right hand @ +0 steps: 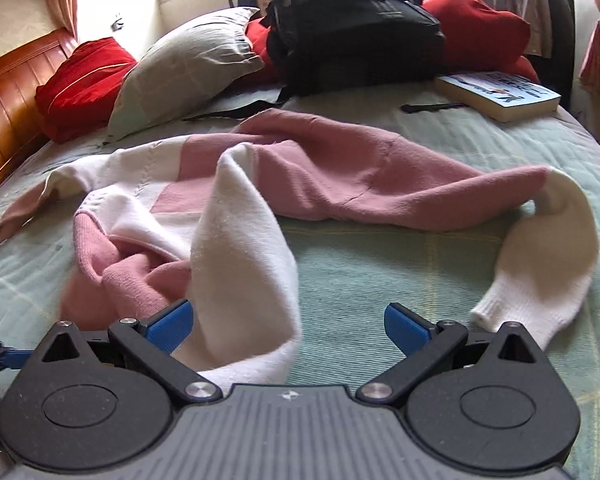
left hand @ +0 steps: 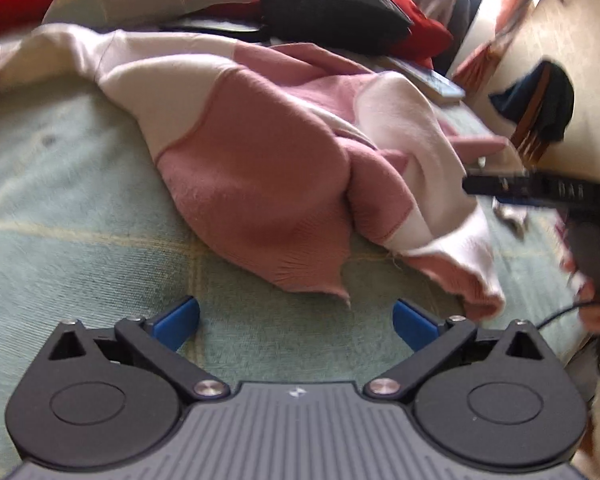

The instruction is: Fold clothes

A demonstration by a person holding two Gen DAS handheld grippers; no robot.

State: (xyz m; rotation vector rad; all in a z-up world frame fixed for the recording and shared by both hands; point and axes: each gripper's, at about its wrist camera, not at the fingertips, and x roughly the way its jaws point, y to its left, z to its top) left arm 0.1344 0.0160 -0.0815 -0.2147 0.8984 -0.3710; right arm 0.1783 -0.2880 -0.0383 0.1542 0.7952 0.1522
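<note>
A pink and white sweater (left hand: 260, 168) lies crumpled on the green bedspread (left hand: 60, 208). My left gripper (left hand: 296, 320) is open just short of the sweater's pink hem, with only bedspread between its blue pads (left hand: 176, 322). My right gripper (right hand: 288, 328) is open too. A raised white fold of the sweater (right hand: 244, 248) lies between its fingers, close to the left pad (right hand: 172, 326), and is not pinched. One white cuffed sleeve (right hand: 540, 276) trails to the right. In the left wrist view the right gripper (left hand: 488, 192) comes in from the right edge, beside the sweater.
At the back of the bed are a grey pillow (right hand: 188, 64), a black backpack (right hand: 352, 20), red cushions (right hand: 80, 80) and a book (right hand: 500, 96). A wooden headboard (right hand: 8, 92) runs along the left. Dark clothes hang on a chair (left hand: 540, 104) beyond the bed.
</note>
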